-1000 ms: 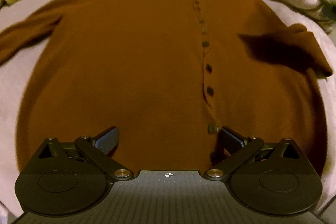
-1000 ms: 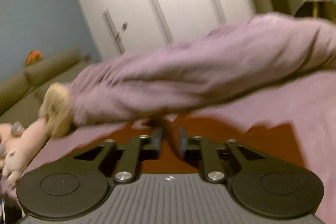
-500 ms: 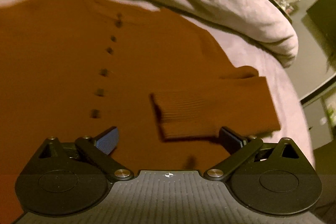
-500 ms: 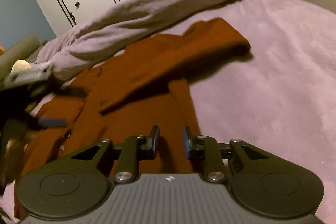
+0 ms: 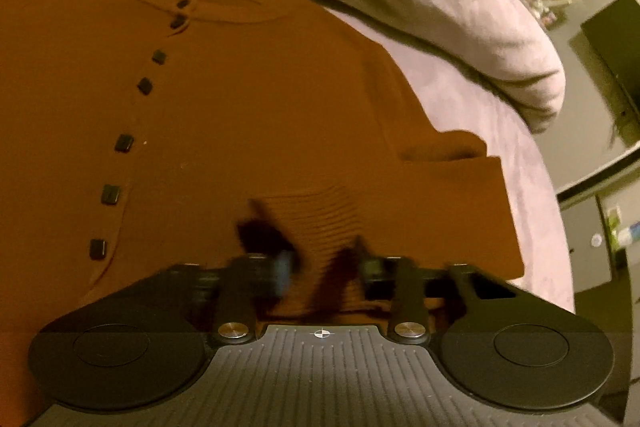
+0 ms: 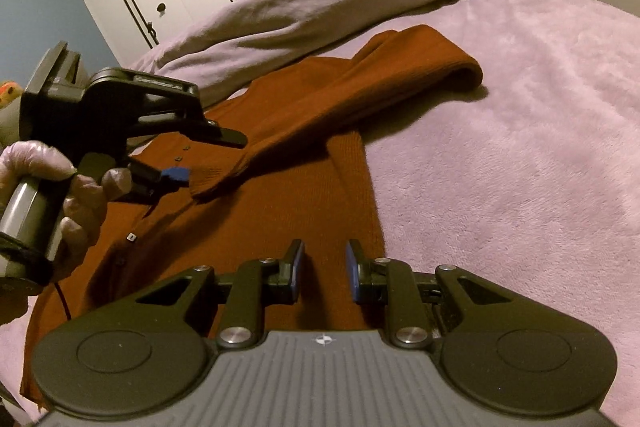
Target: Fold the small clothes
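Rust cardigan (image 5: 248, 115) lies flat on the bed (image 6: 520, 147), one sleeve (image 6: 360, 107) folded across its front. Left claw (image 5: 324, 267) is blurred, fingers part-open around the cuff (image 5: 316, 211), grip unclear; right claw (image 6: 322, 267) is part-open, empty, over the side edge. Left should pinch only the cuff layer and lay it flat.

A brown buttoned sweater (image 5: 248, 115) is lying across the frame on the bed (image 5: 532, 195), its folded sleeve (image 5: 400, 219) sitting above the blurred left hand-held gripper (image 5: 326, 267).

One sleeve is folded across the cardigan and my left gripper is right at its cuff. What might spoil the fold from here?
1. The left gripper hangs at the sleeve cuff, jaws apart; closing there might snag it and pull the fold open.
2. The sleeve bulges at its bend, so the next fold may come out lumpy.
3. The right gripper, open above the cardigan edge, might drag it askew.
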